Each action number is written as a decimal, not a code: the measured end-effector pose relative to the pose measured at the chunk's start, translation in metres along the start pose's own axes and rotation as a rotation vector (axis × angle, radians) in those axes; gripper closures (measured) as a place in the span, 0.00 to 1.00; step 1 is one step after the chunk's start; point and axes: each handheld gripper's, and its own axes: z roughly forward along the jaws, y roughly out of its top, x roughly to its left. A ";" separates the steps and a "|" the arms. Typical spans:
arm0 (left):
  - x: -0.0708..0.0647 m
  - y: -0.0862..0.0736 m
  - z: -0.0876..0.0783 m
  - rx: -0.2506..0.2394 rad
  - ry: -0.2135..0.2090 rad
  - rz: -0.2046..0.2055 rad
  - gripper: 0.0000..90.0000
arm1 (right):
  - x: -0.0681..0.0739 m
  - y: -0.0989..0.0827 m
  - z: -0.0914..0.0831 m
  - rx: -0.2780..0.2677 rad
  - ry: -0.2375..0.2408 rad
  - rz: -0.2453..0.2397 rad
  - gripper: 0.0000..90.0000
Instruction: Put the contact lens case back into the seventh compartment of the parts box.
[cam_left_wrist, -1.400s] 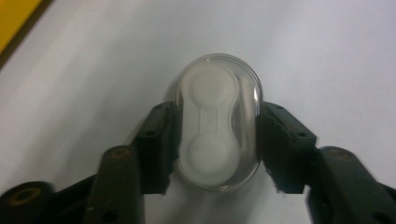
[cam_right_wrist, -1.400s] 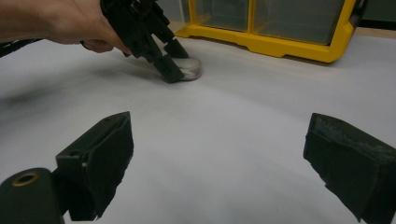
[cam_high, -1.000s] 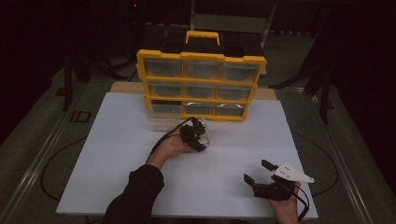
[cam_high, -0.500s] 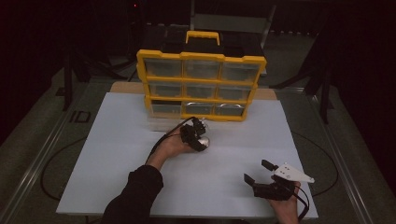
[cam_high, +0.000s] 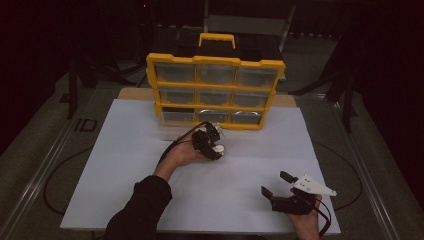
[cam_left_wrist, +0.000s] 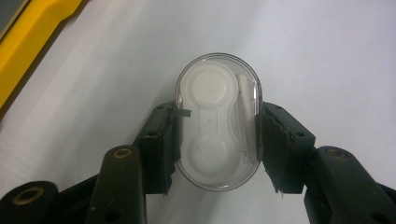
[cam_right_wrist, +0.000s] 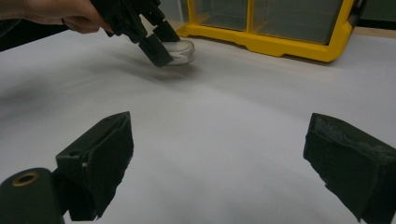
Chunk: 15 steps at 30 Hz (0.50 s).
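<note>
Left gripper (cam_high: 216, 145) sits mid-board, just in front of the organizer's bottom row, jaws clamped on a clear oval case (cam_left_wrist: 217, 120). Left gripper view: both pads press the case's long sides, case lengthwise between them, white two-well insert inside plus a thin white stick along one side. The case is low over the white board (cam_high: 125, 165); the right gripper view puts it at or just off the surface, contact not clear from these angles. The left hand (cam_high: 184, 152) comes in from the near edge, dark sleeve (cam_high: 140, 210) behind it, cable looping off the gripper. The yellow drawer organizer (cam_high: 216, 92) stands upright at the far edge of the board, centred, three rows of three clear drawers, handle on top; its yellow frame shows at the top-left corner in the left gripper view. Right gripper (cam_high: 276, 183) rests near the near-right corner of the board, well apart from the case, jaws spread wide with nothing between them, grey three-cornered plate on top, pointed toward the left gripper and organizer.
</note>
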 end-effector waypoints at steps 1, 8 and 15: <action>0.000 0.001 -0.001 -0.001 -0.001 0.005 0.56 | 0.000 0.000 0.000 0.000 0.000 0.000 0.09; -0.004 0.007 -0.011 -0.011 -0.006 0.027 0.56 | 0.000 0.000 0.000 -0.001 0.003 -0.001 0.09; -0.006 0.012 -0.018 -0.018 -0.002 0.042 0.56 | 0.000 0.000 0.000 0.000 0.002 -0.001 0.09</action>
